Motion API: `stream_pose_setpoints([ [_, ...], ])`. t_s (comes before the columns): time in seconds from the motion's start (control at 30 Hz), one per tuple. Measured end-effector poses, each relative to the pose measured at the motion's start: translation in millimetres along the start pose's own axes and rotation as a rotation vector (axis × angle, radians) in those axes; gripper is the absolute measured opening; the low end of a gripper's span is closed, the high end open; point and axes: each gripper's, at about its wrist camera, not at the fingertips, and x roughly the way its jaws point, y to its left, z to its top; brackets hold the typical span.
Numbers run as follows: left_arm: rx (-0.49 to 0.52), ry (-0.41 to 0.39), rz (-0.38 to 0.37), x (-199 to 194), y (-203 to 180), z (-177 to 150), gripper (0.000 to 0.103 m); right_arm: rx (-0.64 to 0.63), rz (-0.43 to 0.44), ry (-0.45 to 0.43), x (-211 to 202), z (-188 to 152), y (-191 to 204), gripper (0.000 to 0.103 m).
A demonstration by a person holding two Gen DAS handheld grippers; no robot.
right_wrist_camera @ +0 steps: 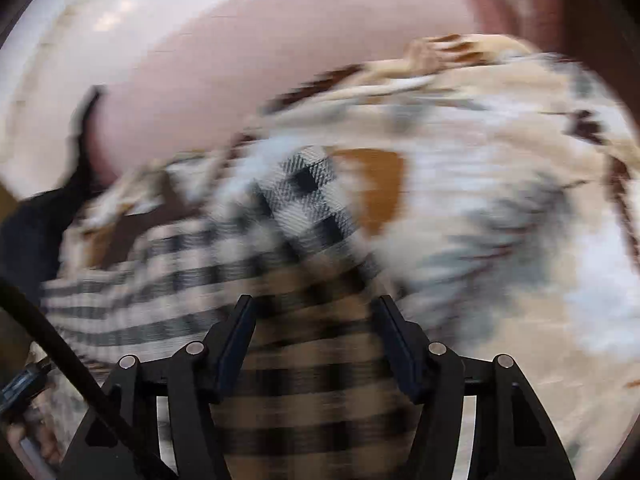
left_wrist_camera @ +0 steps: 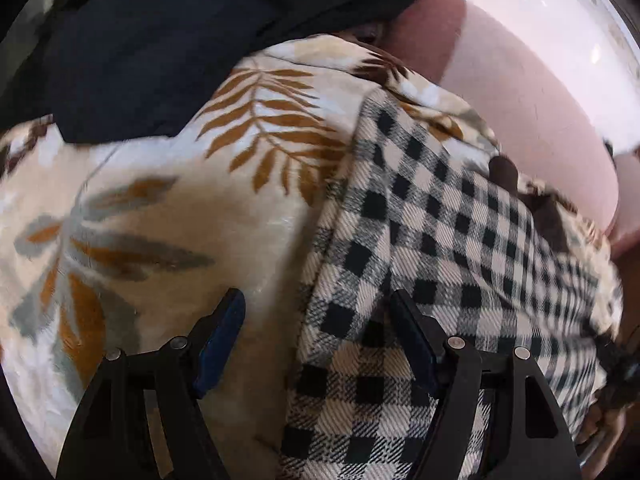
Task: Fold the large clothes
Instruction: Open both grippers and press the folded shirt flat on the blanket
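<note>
The checked garment point(left_wrist_camera: 420, 240) lies partly folded on the leaf-print blanket point(left_wrist_camera: 140, 208), at four o'clock from the dark cloth point(left_wrist_camera: 160, 40). Left tool point(left_wrist_camera: 316, 320) and right tool point(right_wrist_camera: 316, 320) both gape, released above it. More folds likely remain.

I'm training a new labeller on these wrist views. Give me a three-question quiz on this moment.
1. True or false: the left gripper is clamped on the checked garment.
2. What does the checked garment lie on?
A. a bare wooden table
B. a leaf-print blanket
C. a blue towel
3. Fill in: in the left wrist view, the cloth lying at the top of the blanket is ____ in colour.

Key
1. False. Its jaws stand apart, one finger over the leaf-print blanket and one over the garment.
2. B
3. Dark. The dark cloth looks navy or black.
</note>
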Motion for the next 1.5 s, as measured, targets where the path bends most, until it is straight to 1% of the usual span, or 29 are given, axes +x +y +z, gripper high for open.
stream_pose_setpoints([
  [0.03, -0.001, 0.001, 0.007, -1, 1, 1, 0.074, 0.006, -0.051, -0.004, 2, -1, -5, 0.075],
  [0.1, 0.010, -0.004, 0.053, -2, 0, 2, 0.074, 0.011, -0.065, -0.020, 1, -2, -12, 0.075],
  [0.13, 0.011, -0.015, 0.083, -2, 1, 1, 0.074, 0.010, -0.096, -0.024, -3, -1, -12, 0.075],
  [0.17, 0.004, -0.020, 0.095, -3, 3, 1, 0.074, 0.006, -0.124, -0.035, -5, -1, -11, 0.075],
  [0.23, -0.023, -0.017, 0.083, -8, 7, 2, 0.074, -0.004, -0.153, -0.061, -11, 0, -9, 0.075],
  [0.3, -0.038, -0.033, 0.062, -20, 10, 2, 0.074, -0.012, -0.148, -0.083, -23, 2, 0, 0.075],
  [0.37, -0.029, -0.061, 0.045, -37, 12, 0, 0.074, -0.028, -0.104, -0.112, -39, 1, 4, 0.075],
  [0.47, -0.005, -0.072, 0.017, -56, 16, -8, 0.074, -0.053, -0.025, -0.105, -58, -7, 8, 0.075],
  [0.53, 0.006, -0.047, -0.015, -63, 23, -19, 0.074, -0.035, 0.028, -0.077, -66, -17, 1, 0.075],
  [0.6, 0.027, -0.007, -0.042, -66, 31, -32, 0.074, 0.003, 0.060, -0.045, -72, -28, -12, 0.075],
  [0.7, 0.069, 0.021, -0.063, -69, 41, -49, 0.074, 0.065, 0.109, -0.011, -83, -47, -35, 0.075],
  [0.77, 0.102, 0.030, -0.098, -73, 46, -61, 0.074, 0.075, 0.134, 0.009, -89, -59, -44, 0.075],
  [0.87, 0.134, 0.073, -0.176, -71, 44, -72, 0.074, 0.073, 0.186, 0.060, -90, -81, -49, 0.077],
  [0.93, 0.155, 0.095, -0.198, -67, 37, -80, 0.073, 0.067, 0.236, 0.110, -81, -97, -45, 0.077],
  [0.97, 0.175, 0.086, -0.180, -67, 31, -83, 0.069, 0.062, 0.266, 0.139, -75, -105, -40, 0.076],
  [1.0, 0.191, 0.084, -0.164, -67, 25, -85, 0.058, 0.062, 0.282, 0.145, -71, -108, -37, 0.073],
  [1.03, 0.195, 0.098, -0.161, -65, 22, -86, 0.019, 0.051, 0.297, 0.129, -72, -112, -32, 0.058],
  [1.07, 0.189, 0.122, -0.169, -63, 19, -87, 0.008, 0.044, 0.342, 0.144, -72, -113, -27, 0.043],
  [1.1, 0.183, 0.117, -0.154, -66, 16, -87, 0.007, 0.048, 0.377, 0.164, -71, -113, -25, 0.021],
  [1.13, 0.198, 0.095, -0.135, -71, 13, -86, 0.007, 0.038, 0.375, 0.165, -76, -111, -22, 0.016],
  [1.17, 0.219, 0.073, -0.117, -80, 8, -84, 0.007, 0.007, 0.354, 0.150, -82, -108, -20, 0.012],
  [1.2, 0.230, 0.060, -0.110, -86, 5, -84, 0.007, -0.027, 0.332, 0.122, -94, -103, -17, 0.010],
  [1.27, 0.255, 0.028, -0.096, -99, -1, -81, 0.006, -0.049, 0.314, 0.081, -110, -97, -17, 0.009],
  [1.3, 0.265, 0.019, -0.084, -103, -3, -81, 0.006, -0.067, 0.281, 0.053, -120, -94, -17, 0.008],
  [1.37, 0.281, 0.018, -0.032, -104, -2, -80, 0.006, -0.116, 0.199, 0.012, -132, -93, -15, 0.008],
  [1.4, 0.300, 0.011, 0.020, -101, -3, -82, 0.006, -0.159, 0.125, -0.009, -136, -95, -11, 0.008],
  [1.43, 0.311, 0.009, 0.044, -100, -3, -82, 0.006, -0.178, 0.069, -0.021, -138, -96, -9, 0.009],
  [1.47, 0.316, 0.013, 0.059, -97, -3, -84, 0.006, -0.198, 0.002, -0.037, -141, -98, -9, 0.009],
  [1.5, 0.310, 0.016, 0.056, -96, -2, -84, 0.006, -0.218, -0.053, -0.056, -144, -100, -11, 0.010],
])
